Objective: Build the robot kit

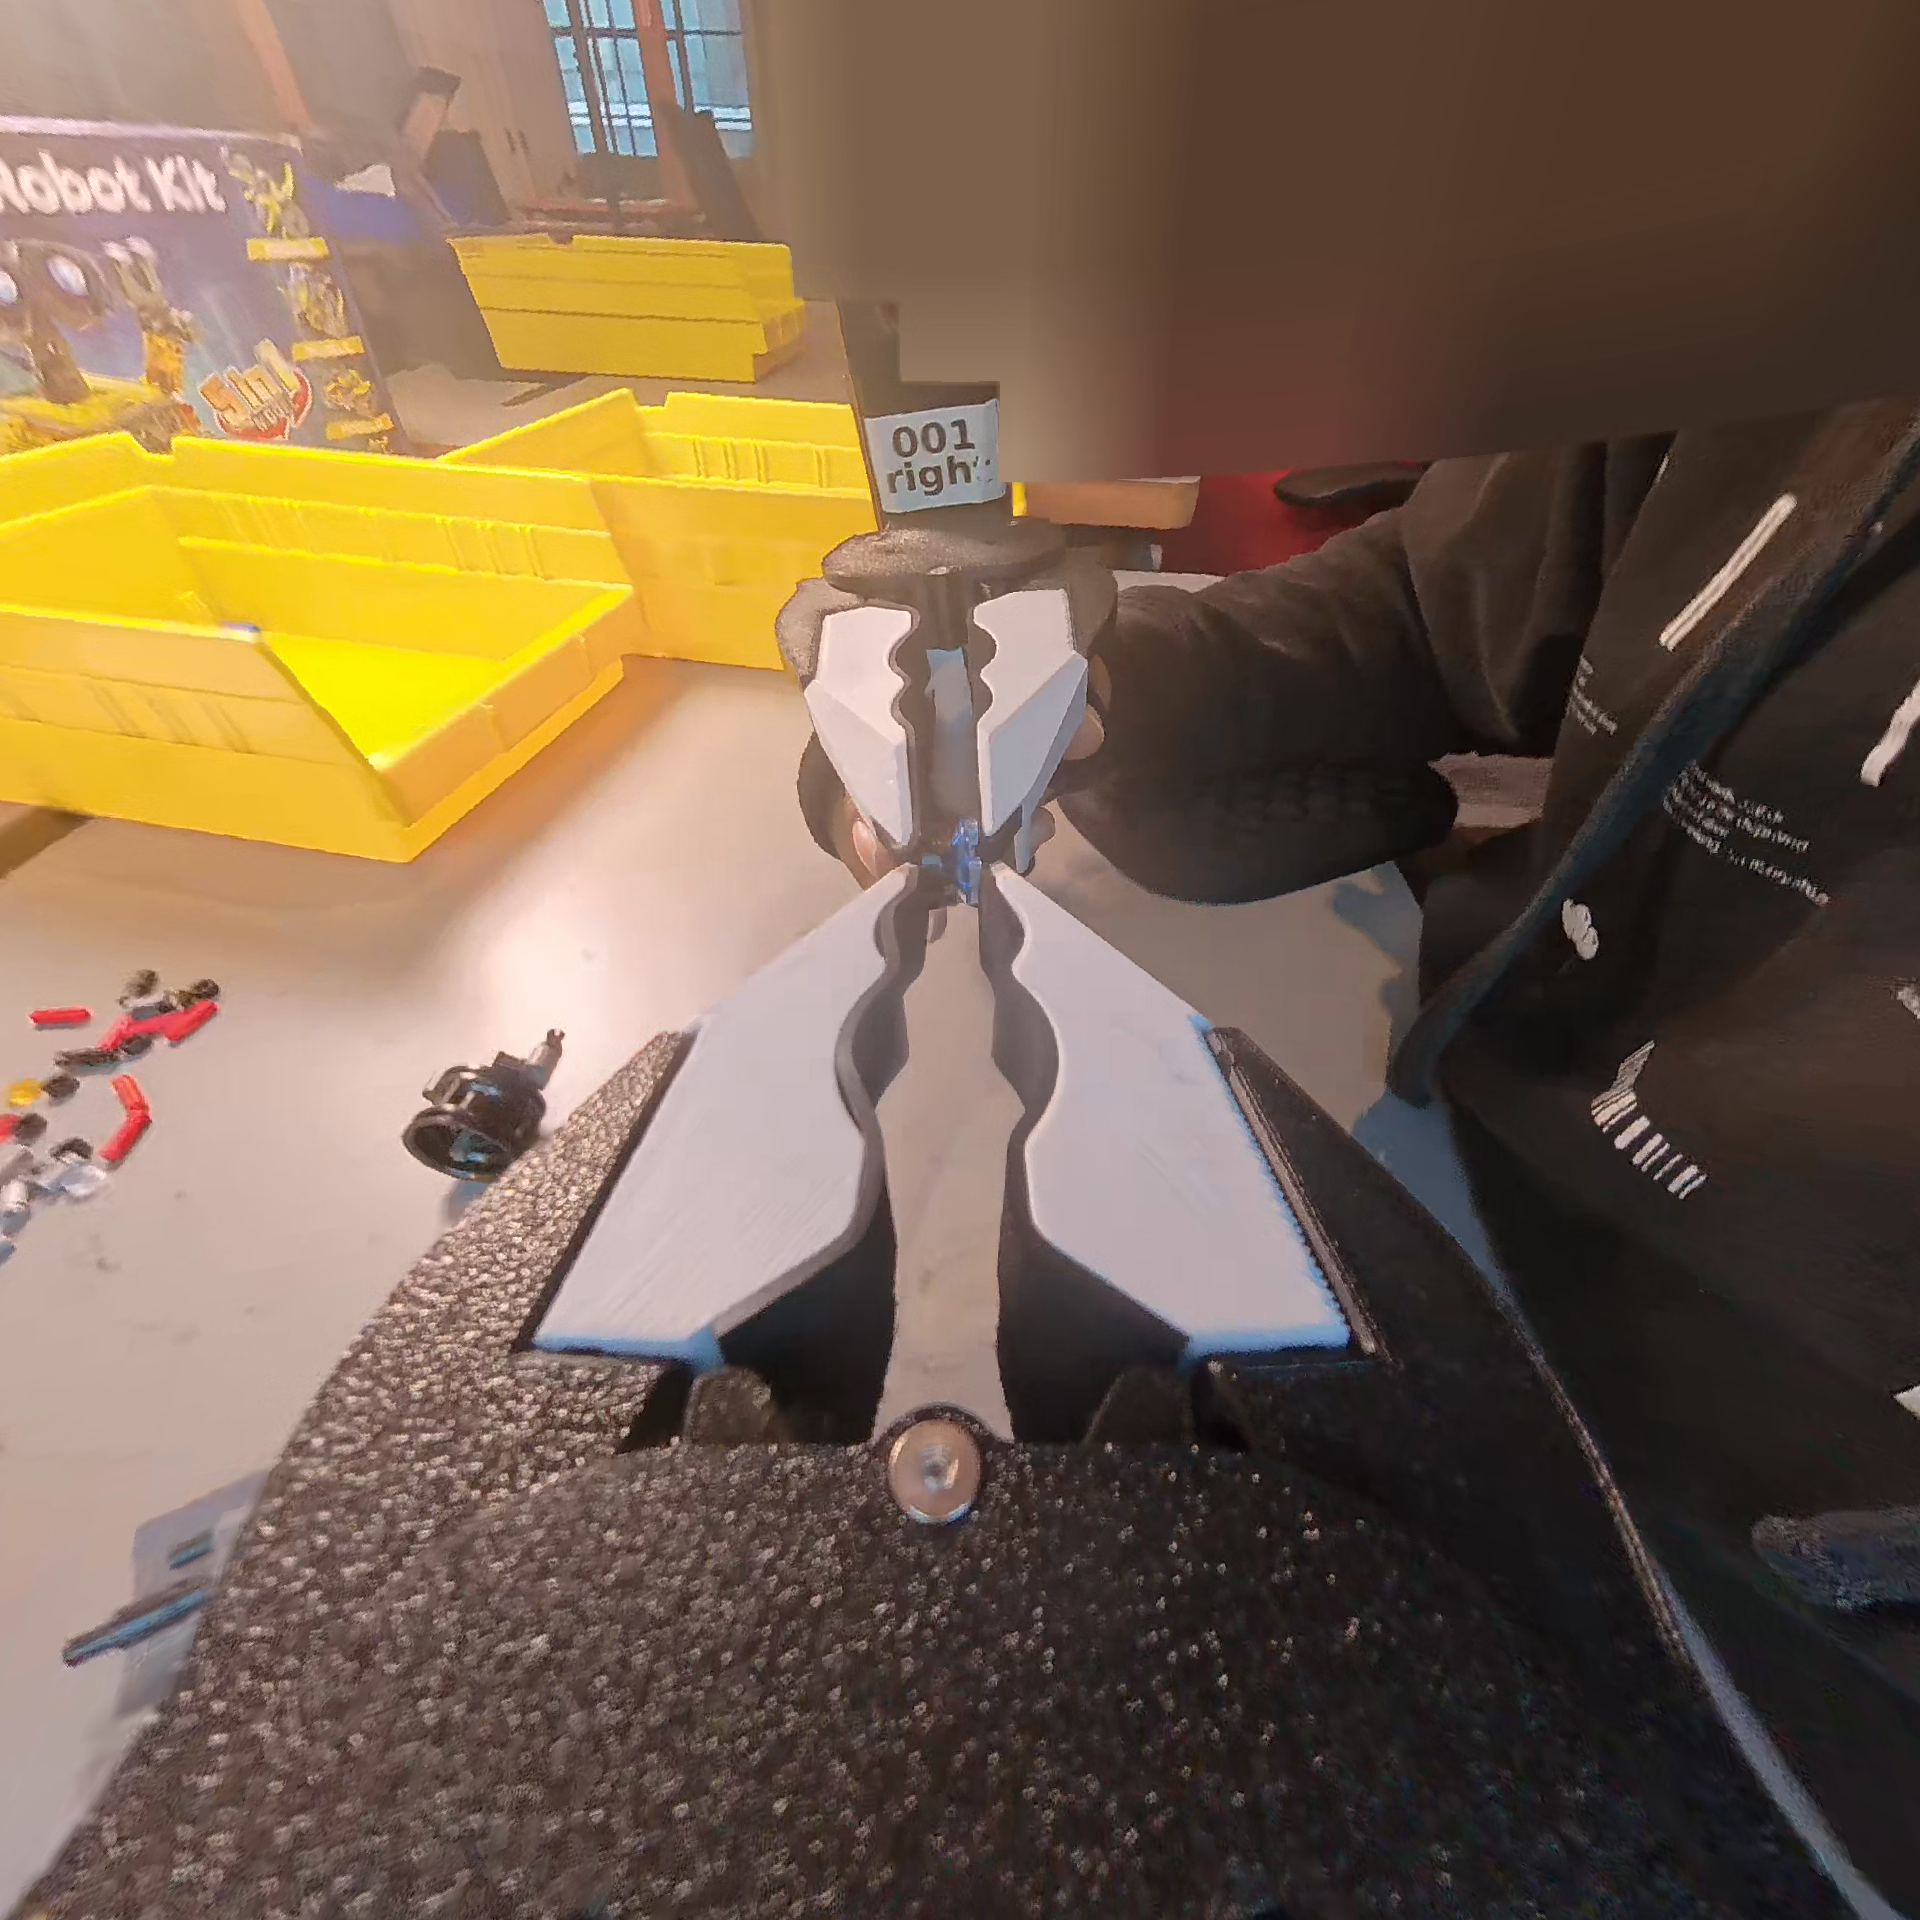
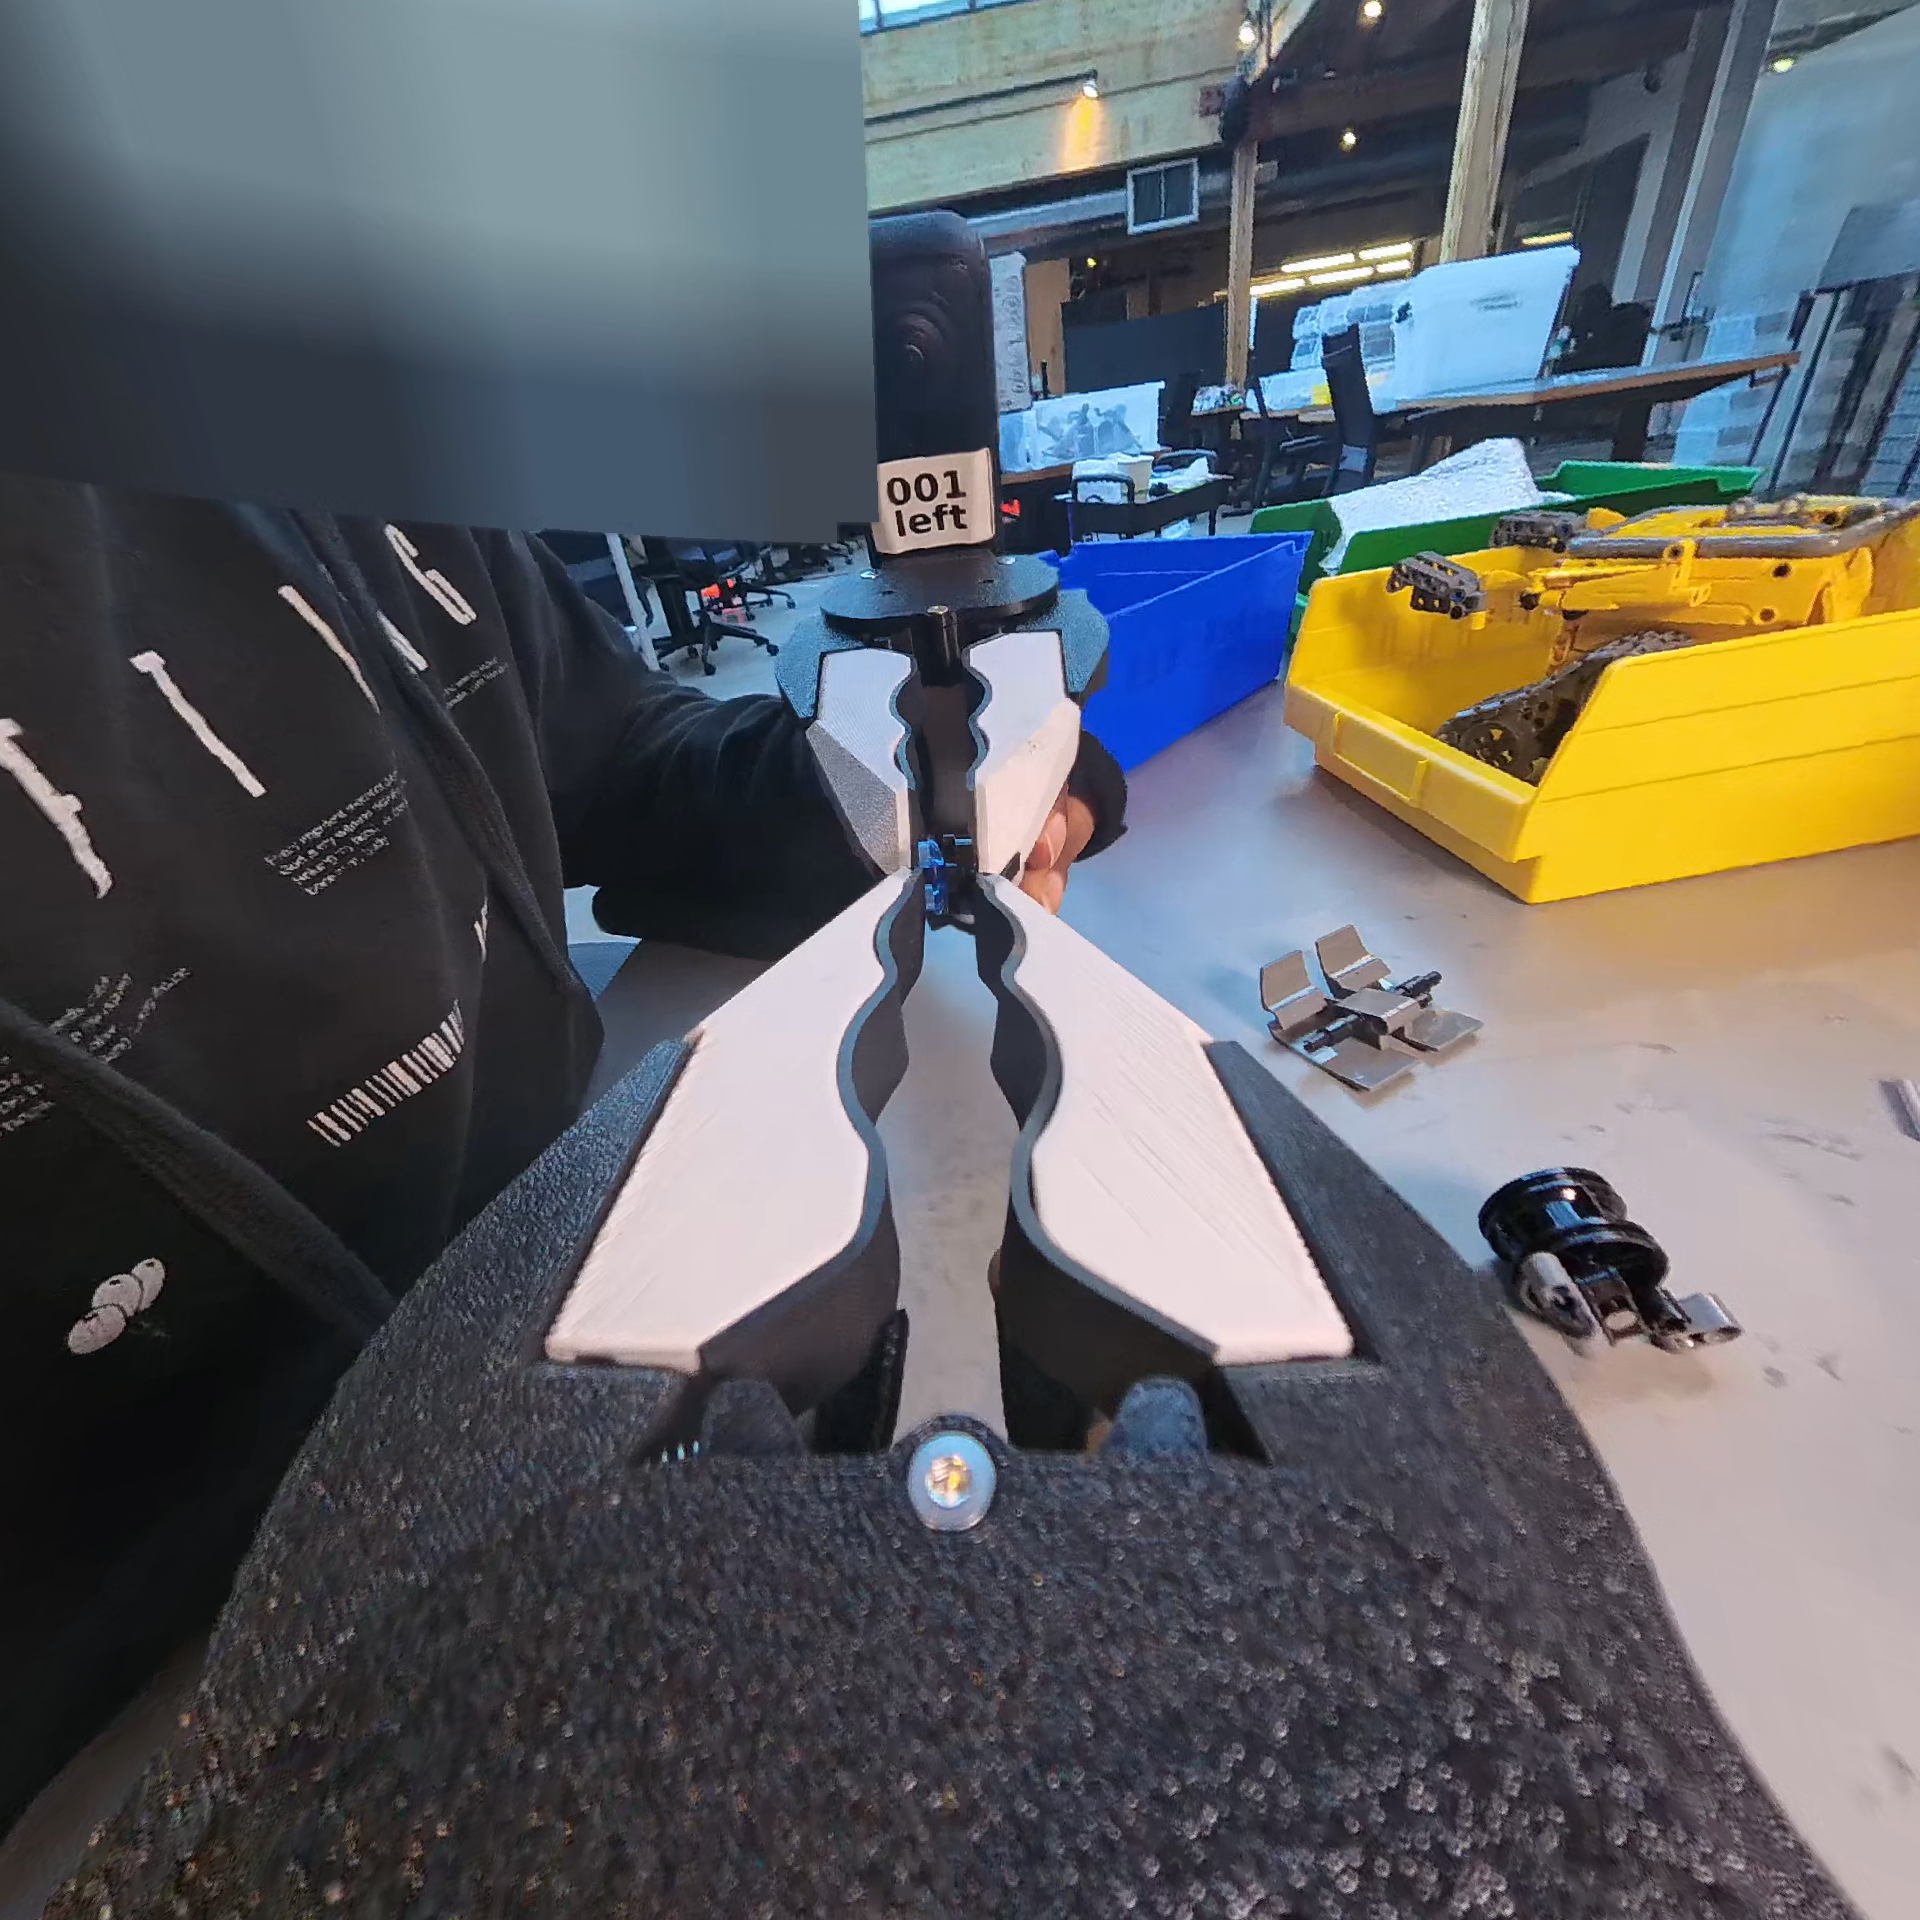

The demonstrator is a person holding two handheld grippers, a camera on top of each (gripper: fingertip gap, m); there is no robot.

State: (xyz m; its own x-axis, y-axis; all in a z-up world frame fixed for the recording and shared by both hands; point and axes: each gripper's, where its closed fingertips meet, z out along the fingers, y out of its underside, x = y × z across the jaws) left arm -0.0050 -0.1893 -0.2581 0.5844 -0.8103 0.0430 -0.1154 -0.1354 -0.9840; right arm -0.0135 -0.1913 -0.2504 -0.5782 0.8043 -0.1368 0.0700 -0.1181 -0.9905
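My two grippers meet tip to tip above the grey table [image 1: 644, 831]. In the left wrist view my left gripper [image 1: 948, 891] is shut on a small black piece [image 1: 932, 896]. The right gripper [image 1: 961, 831] faces it, held by a hand, and pinches a small blue translucent piece [image 1: 968, 854]. In the right wrist view my right gripper [image 2: 951, 888] is shut on the blue piece [image 2: 932, 875]. The left gripper [image 2: 951, 847] opposite holds the black piece [image 2: 962, 854]. The two pieces touch each other. I cannot tell whether they are joined.
Yellow bins [image 1: 312, 675], a kit box [image 1: 156, 291], a black wheel part [image 1: 478, 1112] and several small red and black pieces [image 1: 104, 1081] lie left. In the right wrist view are a yellow bin [image 2: 1662, 790] holding a tracked model [image 2: 1621, 613], a blue bin [image 2: 1184, 623], a grey assembly [image 2: 1361, 1008] and the wheel part [image 2: 1590, 1257]. A person in a black hoodie [image 2: 260, 935] sits close. Left and right tips are no more than a few centimetres apart.
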